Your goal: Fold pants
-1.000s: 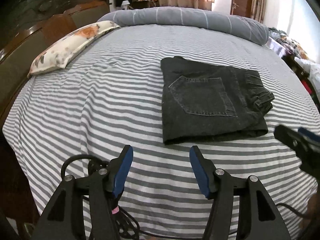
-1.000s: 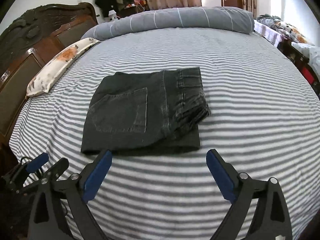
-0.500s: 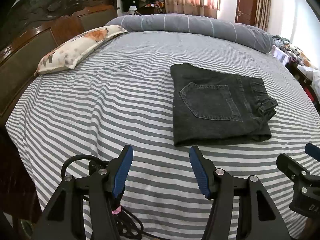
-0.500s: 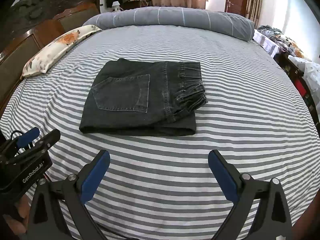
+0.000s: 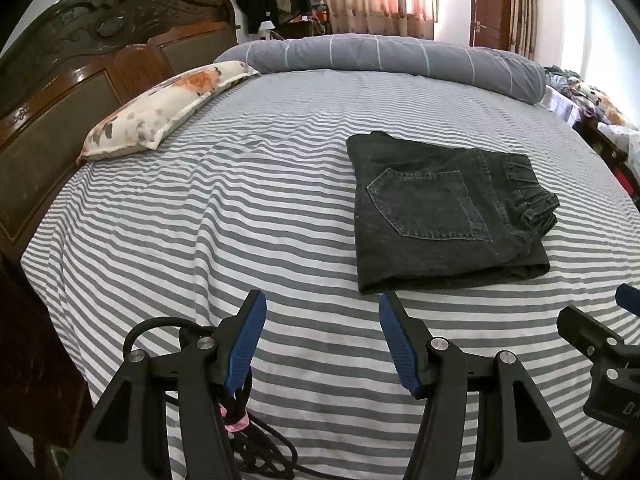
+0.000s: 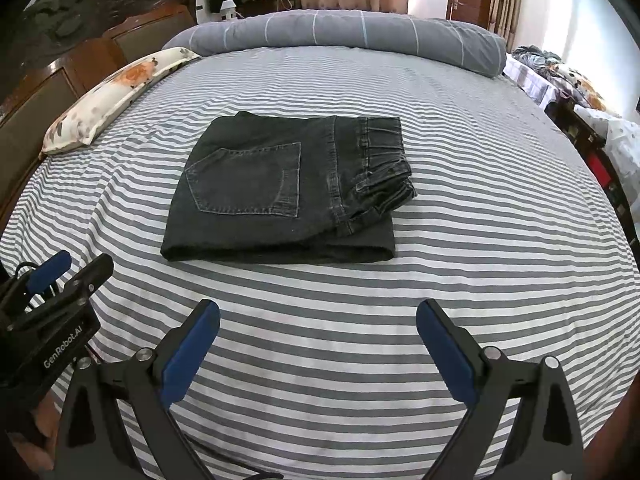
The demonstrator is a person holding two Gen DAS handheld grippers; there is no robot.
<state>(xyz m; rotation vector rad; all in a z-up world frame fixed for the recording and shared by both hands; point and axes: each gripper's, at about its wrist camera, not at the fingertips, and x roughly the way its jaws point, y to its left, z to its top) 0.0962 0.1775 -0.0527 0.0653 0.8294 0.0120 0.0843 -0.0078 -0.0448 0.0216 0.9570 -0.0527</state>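
Observation:
Dark grey denim pants (image 5: pixel 444 208) (image 6: pixel 288 192) lie folded into a compact rectangle on the striped bed sheet (image 5: pixel 240 216) (image 6: pixel 480 240), back pocket up, waistband bunched at the right side. My left gripper (image 5: pixel 322 308) hovers open over the sheet, near and to the left of the pants' front edge, with nothing between its blue pads. My right gripper (image 6: pixel 318 316) is open too, well short of the pants' front edge, empty. Each gripper shows at the edge of the other's view: the right gripper (image 5: pixel 608 344) and the left gripper (image 6: pixel 60 276).
A floral pillow (image 5: pixel 160 116) (image 6: pixel 116 92) lies by the carved wooden headboard (image 5: pixel 80 76) at left. A rolled grey duvet (image 5: pixel 380 56) (image 6: pixel 340 36) crosses the far side. A black cable (image 5: pixel 256 452) trails under my left gripper. Cluttered furniture (image 6: pixel 592 120) lines the right bed edge.
Both grippers have drawn back and tilted up a little, so the pants sit farther off and more of the room shows. The pants have not moved and both jaws stay open.

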